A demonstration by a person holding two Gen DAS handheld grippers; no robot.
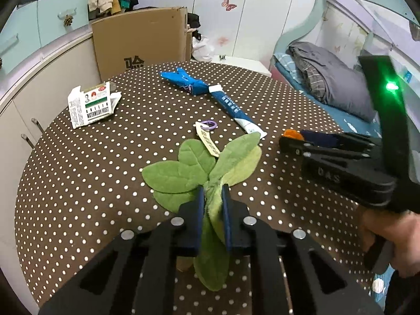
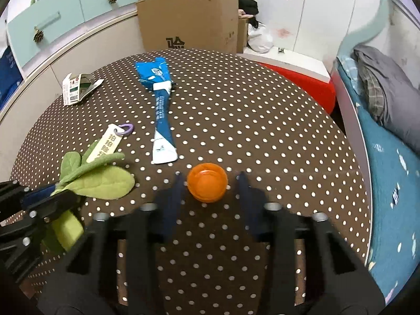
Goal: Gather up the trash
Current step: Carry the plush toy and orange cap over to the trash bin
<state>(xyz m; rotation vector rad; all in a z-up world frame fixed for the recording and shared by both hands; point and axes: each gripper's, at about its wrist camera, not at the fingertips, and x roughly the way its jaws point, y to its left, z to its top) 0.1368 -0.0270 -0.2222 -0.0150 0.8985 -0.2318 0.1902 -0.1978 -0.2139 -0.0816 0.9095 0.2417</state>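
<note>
My left gripper [image 1: 212,194] is shut on the stem of a green plush leaf toy [image 1: 189,168], which carries a cream tag with a purple ring [image 1: 209,125]; the toy also shows in the right wrist view [image 2: 97,178]. My right gripper [image 2: 208,181] is open, its fingers either side of an orange bottle cap [image 2: 207,185] on the table, not touching it. A squeezed blue toothpaste tube [image 2: 161,115] and a torn white carton [image 2: 76,88] lie farther back. The right gripper shows in the left wrist view [image 1: 296,141].
The round table [image 2: 262,131] has a brown polka-dot cloth. A cardboard box [image 2: 189,18] stands behind it, cabinets to the left, a bed with grey bedding [image 2: 388,94] to the right, and a red stool [image 2: 309,86] by the far edge.
</note>
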